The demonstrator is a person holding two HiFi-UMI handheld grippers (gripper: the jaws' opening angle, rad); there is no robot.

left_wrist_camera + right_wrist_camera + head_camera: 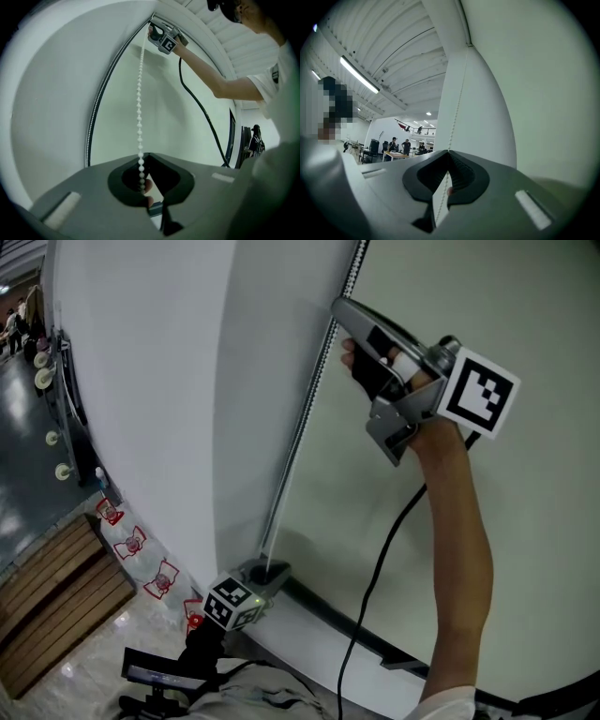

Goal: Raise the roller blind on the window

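We grip the bead chain (298, 432) with both tools, stretched between them. The right gripper (339, 310) is clamped on it up at one o'clock, the left gripper (270, 570) clamped on it down at six. The roller blind (150, 381) hangs just beside the chain, toward nine o'clock.

Left gripper (142, 180) clamped on chain (139, 108), chain running straight up to right gripper (154, 26), arm (220, 84) reaching in from right, cable (199, 105) hanging beneath, blind (51, 93) at left
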